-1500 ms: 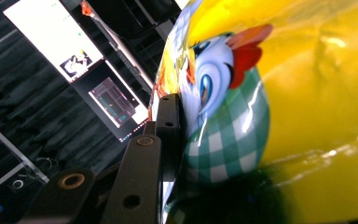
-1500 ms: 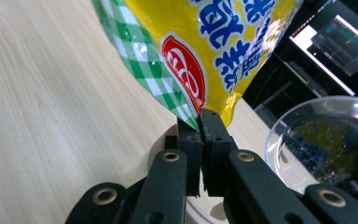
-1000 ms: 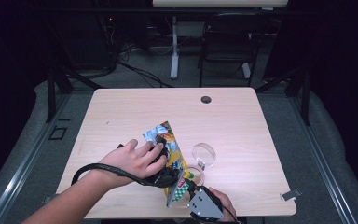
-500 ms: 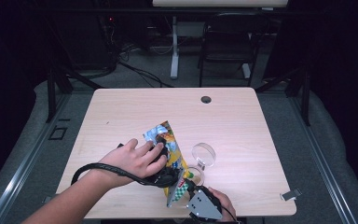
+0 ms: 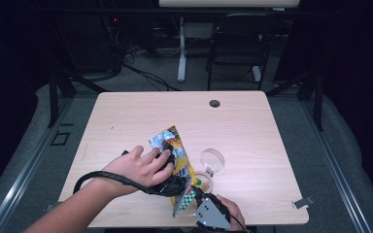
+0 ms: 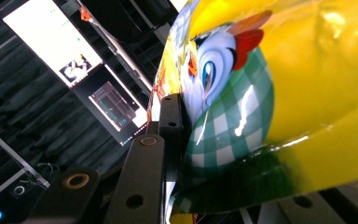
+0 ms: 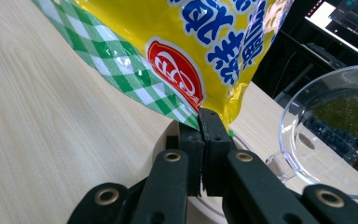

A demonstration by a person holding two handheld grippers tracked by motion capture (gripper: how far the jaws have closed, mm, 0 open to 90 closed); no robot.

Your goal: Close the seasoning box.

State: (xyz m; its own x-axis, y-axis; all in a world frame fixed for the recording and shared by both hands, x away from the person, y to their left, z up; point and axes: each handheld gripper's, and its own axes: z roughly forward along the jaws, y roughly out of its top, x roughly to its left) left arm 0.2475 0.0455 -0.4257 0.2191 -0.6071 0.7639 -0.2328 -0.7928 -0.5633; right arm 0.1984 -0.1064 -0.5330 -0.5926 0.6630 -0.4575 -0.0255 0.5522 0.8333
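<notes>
While the snack bag (image 5: 176, 160) stood sealed near the table's (image 5: 252, 121) six o'clock edge, opening seemed barely begun. Right gripper (image 7: 204, 122), pressed together, pinched its lower corner. Left gripper (image 6: 177, 121) clamped the bag's side. Clear bowl (image 5: 212, 161) waited at three o'clock.
</notes>
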